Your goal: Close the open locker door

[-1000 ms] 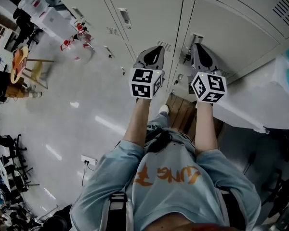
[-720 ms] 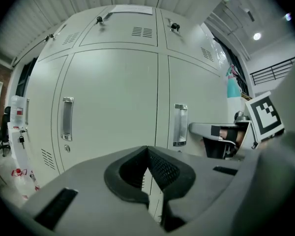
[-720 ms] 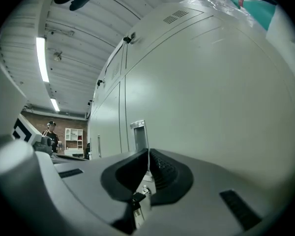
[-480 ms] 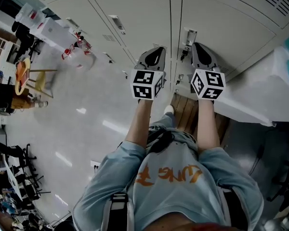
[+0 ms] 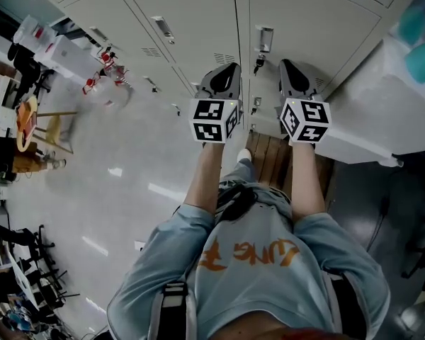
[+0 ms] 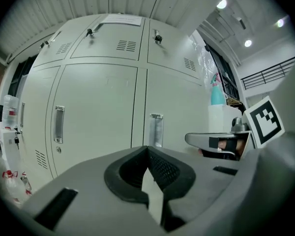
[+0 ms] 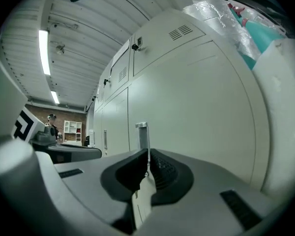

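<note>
Nearest, the left hand-held gripper point(image 6: 147, 152) and the right hand-held gripper point(image 7: 147, 155) are both keeping their jaws pressed together on nothing, pointing at the lockers. Just beyond them, the locker door point(image 5: 308, 20) is sitting flush with its neighbours, its handle point(image 5: 264, 39) near the right tips, so the closing is looking finished. With every door shut, the lockers are hiding whatever they hold.
</note>
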Demonstrator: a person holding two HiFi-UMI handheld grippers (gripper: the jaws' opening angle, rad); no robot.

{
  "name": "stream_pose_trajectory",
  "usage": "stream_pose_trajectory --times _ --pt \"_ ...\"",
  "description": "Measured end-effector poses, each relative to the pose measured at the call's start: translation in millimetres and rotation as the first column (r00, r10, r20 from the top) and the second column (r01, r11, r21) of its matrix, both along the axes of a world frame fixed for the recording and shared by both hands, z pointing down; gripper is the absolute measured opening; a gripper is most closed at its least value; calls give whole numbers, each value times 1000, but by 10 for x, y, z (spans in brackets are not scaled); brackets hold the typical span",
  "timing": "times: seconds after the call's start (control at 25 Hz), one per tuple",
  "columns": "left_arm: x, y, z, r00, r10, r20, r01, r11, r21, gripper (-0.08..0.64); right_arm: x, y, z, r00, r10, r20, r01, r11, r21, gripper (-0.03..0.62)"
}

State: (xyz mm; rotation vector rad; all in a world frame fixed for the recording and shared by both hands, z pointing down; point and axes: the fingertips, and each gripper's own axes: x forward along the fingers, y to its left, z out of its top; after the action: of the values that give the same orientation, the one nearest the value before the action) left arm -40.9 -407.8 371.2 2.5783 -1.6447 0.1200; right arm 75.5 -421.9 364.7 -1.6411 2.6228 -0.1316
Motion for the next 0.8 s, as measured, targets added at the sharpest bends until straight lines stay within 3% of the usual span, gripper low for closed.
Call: stream_pose_trajectory --times 0.44,0.8 --pt "171 496 5 999 36 -30 -35 999 17 18 335 608 32 994 100 -41 -100 995 10 35" --pt "549 680 -12 992 123 -40 -122 992 21 18 740 970 -6 979 193 -58 -192 981 21 35"
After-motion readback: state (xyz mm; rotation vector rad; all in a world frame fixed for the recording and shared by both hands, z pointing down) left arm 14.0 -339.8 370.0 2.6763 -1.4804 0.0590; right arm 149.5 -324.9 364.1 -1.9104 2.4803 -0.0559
